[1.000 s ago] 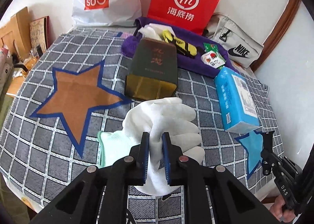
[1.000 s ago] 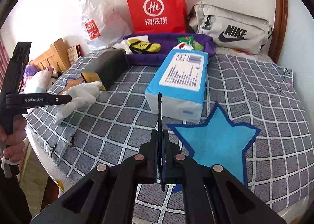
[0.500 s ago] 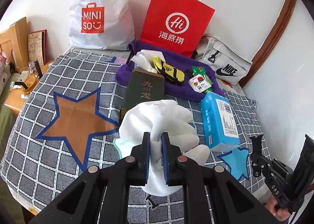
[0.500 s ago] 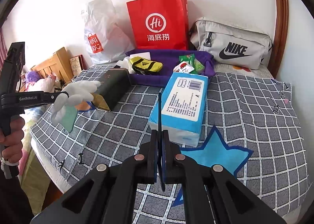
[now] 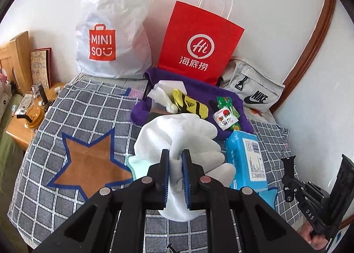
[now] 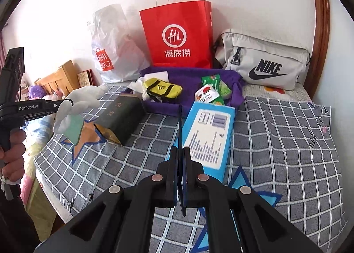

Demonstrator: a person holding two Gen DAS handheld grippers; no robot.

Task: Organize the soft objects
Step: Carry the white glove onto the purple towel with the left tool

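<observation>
Pinching soft white knit glove (image 5: 177, 135) — limp, bunched, black jaws

A bed covered by a grey checked blanket (image 6: 276, 142) fills the lower half of both views. Sewn onto it are an orange star (image 5: 88, 162) at lower left and a blue star (image 6: 250, 195) at lower right. On the blanket lie a blue tissue pack (image 6: 210, 133) at centre, a dark box (image 6: 121, 117) left of it (gold at its near end), and a purple cloth (image 6: 234, 91) behind. Along the wall stand a red paper bag (image 6: 177, 36), a white plastic bag (image 5: 115, 29) and a grey Nike pouch (image 6: 265, 62).
</observation>
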